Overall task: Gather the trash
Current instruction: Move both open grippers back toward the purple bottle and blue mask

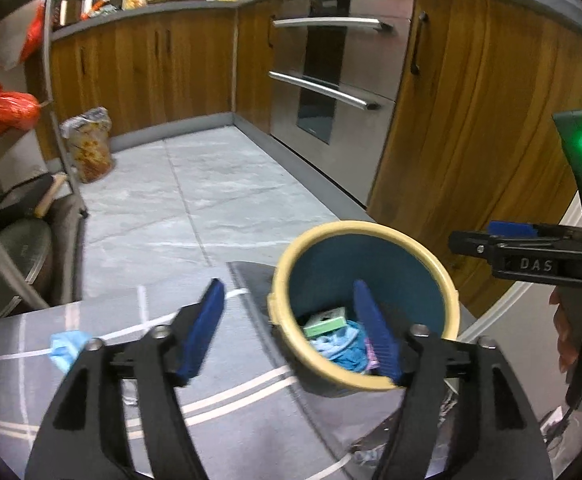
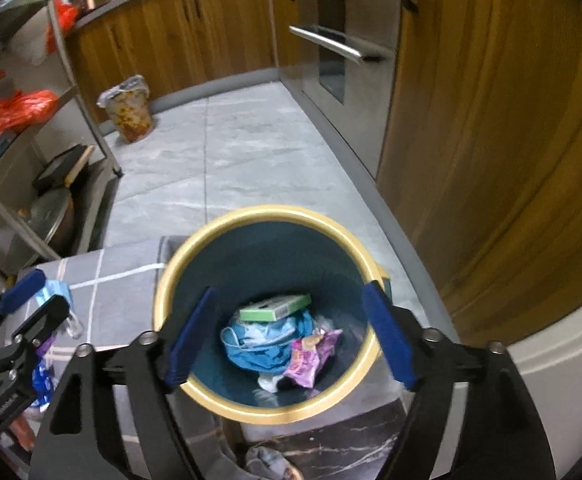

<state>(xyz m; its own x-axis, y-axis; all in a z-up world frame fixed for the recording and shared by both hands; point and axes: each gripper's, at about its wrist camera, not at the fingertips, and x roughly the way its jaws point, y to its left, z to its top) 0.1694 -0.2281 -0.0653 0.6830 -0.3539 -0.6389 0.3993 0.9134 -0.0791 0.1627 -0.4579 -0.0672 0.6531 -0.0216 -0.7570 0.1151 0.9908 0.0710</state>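
Note:
A bin with a yellow rim point(image 2: 267, 213) and a teal inside stands on the floor at the edge of a grey mat. In it lie a green box point(image 2: 277, 307), a crumpled blue mask point(image 2: 259, 344) and a pink wrapper point(image 2: 311, 356). My right gripper point(image 2: 290, 290) hangs open over the bin's mouth with nothing between its blue pads. My left gripper point(image 1: 287, 286) is open and empty too, above the bin's left rim point(image 1: 279, 280); the green box point(image 1: 327, 322) shows past it. Another blue mask point(image 1: 67, 346) lies on the mat to the left.
The grey checked mat point(image 1: 231, 360) also carries a blue wrapper point(image 2: 43, 380). A steel oven point(image 1: 331, 80) and wooden cabinets point(image 1: 471, 120) line the right. A metal shelf rack point(image 2: 83, 92) stands left, and a bag-lined patterned bin point(image 1: 89, 148) sits in the far corner. A sock point(image 2: 267, 460) lies near me.

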